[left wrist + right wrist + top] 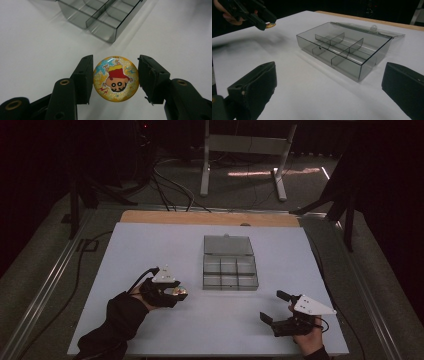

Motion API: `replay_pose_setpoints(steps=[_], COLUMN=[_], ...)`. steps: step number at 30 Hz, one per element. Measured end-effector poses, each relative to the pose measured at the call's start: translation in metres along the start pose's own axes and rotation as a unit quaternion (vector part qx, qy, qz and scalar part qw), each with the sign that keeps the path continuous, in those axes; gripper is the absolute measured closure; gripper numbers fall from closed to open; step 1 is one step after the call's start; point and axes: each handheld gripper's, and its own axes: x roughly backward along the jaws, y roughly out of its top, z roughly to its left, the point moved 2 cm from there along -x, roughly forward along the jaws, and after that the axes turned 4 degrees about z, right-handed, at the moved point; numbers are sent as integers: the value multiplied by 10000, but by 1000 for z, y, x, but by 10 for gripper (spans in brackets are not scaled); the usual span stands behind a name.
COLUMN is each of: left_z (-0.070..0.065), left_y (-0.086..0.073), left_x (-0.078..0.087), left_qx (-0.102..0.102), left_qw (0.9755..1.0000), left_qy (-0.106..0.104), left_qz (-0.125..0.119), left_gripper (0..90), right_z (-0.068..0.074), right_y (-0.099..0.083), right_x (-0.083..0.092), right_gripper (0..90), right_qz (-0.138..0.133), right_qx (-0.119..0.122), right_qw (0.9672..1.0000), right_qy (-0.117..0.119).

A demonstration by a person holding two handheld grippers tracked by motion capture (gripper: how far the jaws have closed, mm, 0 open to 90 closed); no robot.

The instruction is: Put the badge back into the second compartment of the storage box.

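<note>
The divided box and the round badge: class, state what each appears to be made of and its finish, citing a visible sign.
Divided box: probably smoky, transparent rigid plastic with a smooth, glossy finish; the dividers and table show through its walls.
Round badge, held in the left gripper: a printed cartoon on glittery yellow under a glossy domed coating, judging by the highlights; likely a coated metal or plastic button, uncertain which.

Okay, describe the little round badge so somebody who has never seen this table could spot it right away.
On the white table, look left of the clear compartment box, where the left claw is. The badge sits between its two black jaws. It is a small glittery yellow disc with a cartoon child in a red shirt, the one colourful thing there.
</note>
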Motion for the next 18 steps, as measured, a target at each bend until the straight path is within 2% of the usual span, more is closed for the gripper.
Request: replay_pose_setpoints(steps=[6,8,9,18], left_z=[2,2,3,5], left_y=[13,13,20,38], left_x=[-3,-3,-3,-7], left_qx=[-75,-75,-99,-198], left_qw=[10000,10000,9999,9997], left_qy=[-54,-54,-115,-142], left_qz=[2,2,-32,-41], left_gripper=[483,483,483,483], right_z=[0,0,0,0], right_y=[0,0,0,0], right_x=[0,0,0,0], right_gripper=[2,2,2,2], right_qz=[-1,-9,-1,5], right_qx=[-7,-3,-6,-1], right_qw=[10000,10000,10000,10000], right_qy=[10,11,12,25])
